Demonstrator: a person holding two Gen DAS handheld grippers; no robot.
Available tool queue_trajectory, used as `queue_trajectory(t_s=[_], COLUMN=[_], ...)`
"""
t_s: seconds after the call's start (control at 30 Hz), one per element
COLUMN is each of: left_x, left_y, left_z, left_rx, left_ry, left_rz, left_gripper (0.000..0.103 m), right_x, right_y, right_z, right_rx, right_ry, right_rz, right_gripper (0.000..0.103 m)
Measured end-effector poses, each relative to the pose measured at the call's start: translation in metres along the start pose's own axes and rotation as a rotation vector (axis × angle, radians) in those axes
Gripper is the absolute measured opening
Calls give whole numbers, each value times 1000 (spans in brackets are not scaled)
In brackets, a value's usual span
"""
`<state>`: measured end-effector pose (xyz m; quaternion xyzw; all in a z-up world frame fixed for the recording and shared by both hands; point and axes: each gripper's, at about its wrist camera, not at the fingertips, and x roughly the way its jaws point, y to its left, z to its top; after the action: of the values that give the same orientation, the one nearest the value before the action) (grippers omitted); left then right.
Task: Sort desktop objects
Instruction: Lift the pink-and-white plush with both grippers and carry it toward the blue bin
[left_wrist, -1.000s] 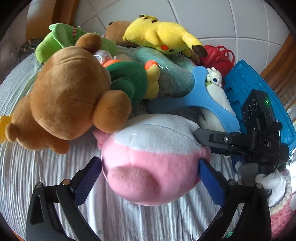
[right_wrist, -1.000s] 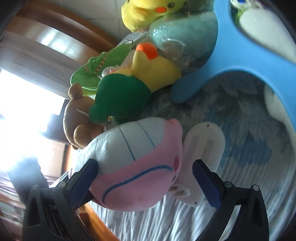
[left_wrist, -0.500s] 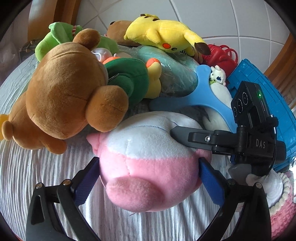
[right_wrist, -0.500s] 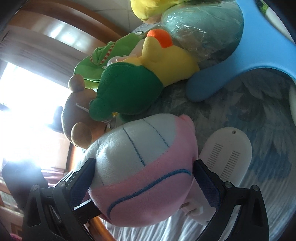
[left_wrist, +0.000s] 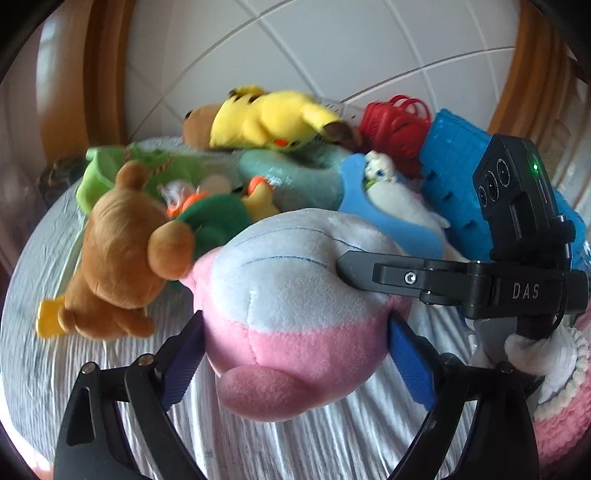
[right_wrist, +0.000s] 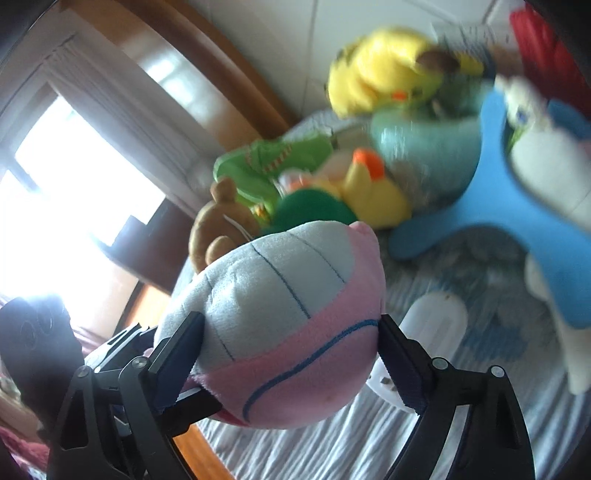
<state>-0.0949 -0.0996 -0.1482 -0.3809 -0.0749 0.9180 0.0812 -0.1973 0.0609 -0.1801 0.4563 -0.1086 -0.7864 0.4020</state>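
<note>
The pink-and-white plush ball (left_wrist: 295, 321) sits squeezed between the blue pads of the left gripper (left_wrist: 295, 363), both pads pressing into its pink lower half, so that gripper is clenched on it. The right gripper (right_wrist: 288, 354) grasps the same toy from another side (its black finger lies across the white top in the left wrist view), with both pads dug into the plush.

Beyond the left jaws and to their left lies a brown teddy bear (left_wrist: 114, 258) on the pale striped cloth (left_wrist: 74, 354). Straight ahead of the jaws are a green-and-yellow plush (left_wrist: 221, 214), a yellow Pikachu plush (left_wrist: 269, 118) on top of the heap, and a blue-and-white plush (left_wrist: 391, 210). To the right of them stands a blue plastic basket (left_wrist: 454, 177), with a red plastic item (left_wrist: 395, 122) behind it.

Just past the right jaws, a white oval device (right_wrist: 432, 321) lies on the cloth.
</note>
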Motion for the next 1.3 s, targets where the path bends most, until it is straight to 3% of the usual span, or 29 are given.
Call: queue_trajectory(t_s=[0.17, 0.33, 0.57, 0.9, 1.13, 1.3], left_x=[-28, -40, -51, -61, -72, -83], left_y=[-24, -47, -87, -191, -278, -346], left_z=[18, 21, 10, -19, -47, -72], left_rx=[140, 247, 392, 558, 630, 638], left_ry=[-71, -87, -72, -25, -4, -8], left_rz=[-74, -203, -386, -606, -667, -660], left_gripper=[93, 93, 93, 93, 93, 93], right_x=[-57, -104, -160, -258, -331, -382], right_y=[20, 37, 48, 37, 14, -11], right_z=[-9, -27, -78, -166, -223, -252], right_rx=[10, 40, 144, 313, 378, 374], right_ry=[-156, -274, -407, -542, -592, -594], right_rz=[-55, -170, -342, -523, -578, -578], right_gripper=[91, 91, 91, 91, 91, 91])
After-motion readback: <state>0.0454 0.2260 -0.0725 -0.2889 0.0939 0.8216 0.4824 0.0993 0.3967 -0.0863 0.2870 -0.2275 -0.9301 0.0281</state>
